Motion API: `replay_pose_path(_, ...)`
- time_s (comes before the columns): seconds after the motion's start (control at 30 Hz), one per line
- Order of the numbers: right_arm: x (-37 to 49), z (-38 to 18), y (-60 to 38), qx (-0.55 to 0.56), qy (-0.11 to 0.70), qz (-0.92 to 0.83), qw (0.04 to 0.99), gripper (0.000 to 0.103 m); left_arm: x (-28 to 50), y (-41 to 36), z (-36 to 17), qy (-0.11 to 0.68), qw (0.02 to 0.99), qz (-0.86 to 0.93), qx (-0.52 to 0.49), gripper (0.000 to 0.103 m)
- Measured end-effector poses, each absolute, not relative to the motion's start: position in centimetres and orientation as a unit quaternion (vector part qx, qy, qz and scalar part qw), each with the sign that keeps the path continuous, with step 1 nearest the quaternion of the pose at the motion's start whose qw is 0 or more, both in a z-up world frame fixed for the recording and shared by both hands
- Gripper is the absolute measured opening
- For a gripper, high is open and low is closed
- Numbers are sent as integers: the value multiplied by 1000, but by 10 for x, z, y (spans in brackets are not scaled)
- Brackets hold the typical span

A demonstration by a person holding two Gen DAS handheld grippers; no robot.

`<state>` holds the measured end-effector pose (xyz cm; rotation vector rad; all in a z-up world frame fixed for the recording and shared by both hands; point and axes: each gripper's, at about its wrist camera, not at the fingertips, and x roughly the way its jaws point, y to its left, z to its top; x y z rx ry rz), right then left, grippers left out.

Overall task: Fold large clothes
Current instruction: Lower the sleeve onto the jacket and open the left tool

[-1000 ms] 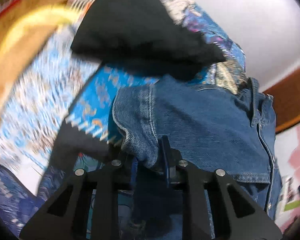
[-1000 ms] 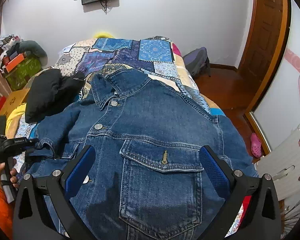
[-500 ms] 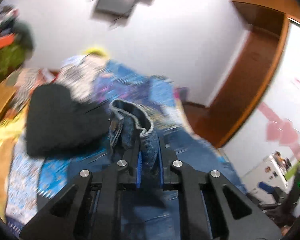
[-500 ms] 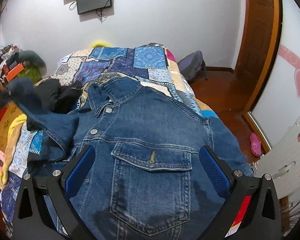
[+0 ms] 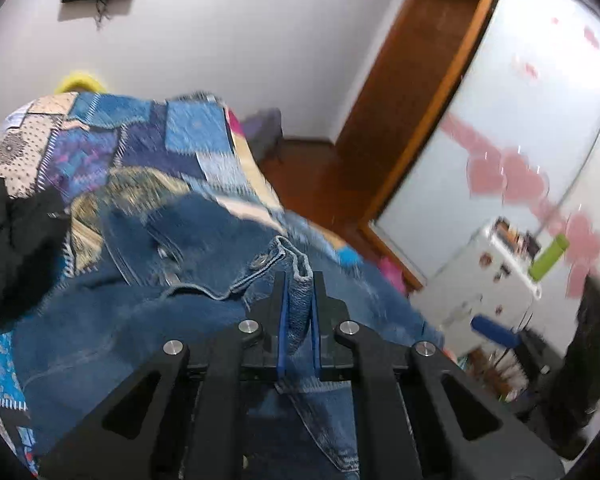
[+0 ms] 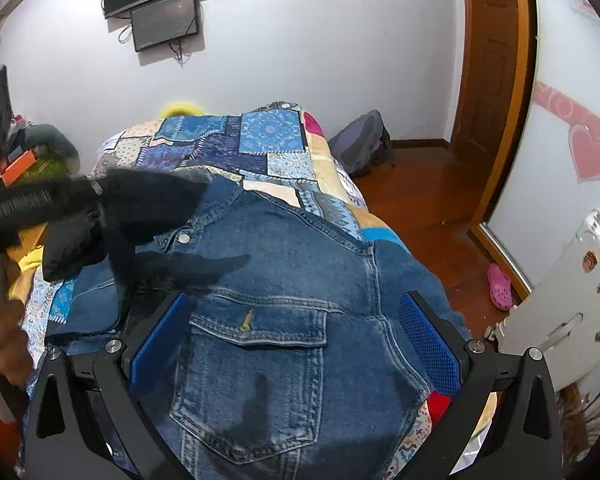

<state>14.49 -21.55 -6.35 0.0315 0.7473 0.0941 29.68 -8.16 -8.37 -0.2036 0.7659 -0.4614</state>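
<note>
A blue denim jacket (image 6: 300,296) lies front up on the patchwork bedspread (image 6: 260,140); it also shows in the left wrist view (image 5: 112,332). My left gripper (image 5: 299,292) is shut on the jacket's sleeve cuff (image 5: 300,288) and holds it up over the jacket body. The left gripper appears blurred and dark at the left of the right wrist view (image 6: 100,208). My right gripper (image 6: 296,340) is open and empty, hovering above the chest pocket (image 6: 256,368).
A black garment (image 5: 12,248) lies on the bed left of the jacket. A backpack (image 6: 360,148) sits on the wooden floor by the wall. A wooden door (image 6: 488,80) and a white cabinet (image 6: 568,300) stand to the right. A pink shoe (image 6: 500,286) lies on the floor.
My left gripper has lifted the sleeve cuff from the left side of the bed and swung it right, over the jacket body. My right gripper has stayed open above the pocket.
</note>
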Motion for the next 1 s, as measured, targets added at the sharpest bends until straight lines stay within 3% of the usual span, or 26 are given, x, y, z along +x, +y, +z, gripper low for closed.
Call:
replay_pose_path(0.1,146,-70,-220,23,381,46,923,103,292,-98,-98,398,885,-229,-76,9)
replay_pose_path(0.2,146,-77,-224,41,396,54,916,103,284,-106,-103,414,874,-244,-68,20)
replay_pose_path(0.23,147,-78,-225,50,400,59,913,103,281,-105,-102,415,873,-246,-67,27)
replay_pose_path(0.33,147,-81,-226,74,409,72,907,103,268,-94,-96,402,884,-229,-61,61)
replay_pose_path(0.37,148,-82,-226,83,412,80,904,103,263,-86,-93,392,892,-218,-61,66)
replay_pose_path(0.6,156,-85,-213,116,429,119,888,103,248,-10,-78,376,915,-130,-61,67)
replay_pose_path(0.77,169,-90,-199,136,446,143,873,103,234,69,-69,358,930,-38,-72,78)
replay_pose_path(1.0,183,-90,-176,172,464,179,850,103,213,154,-98,390,916,54,-76,80)
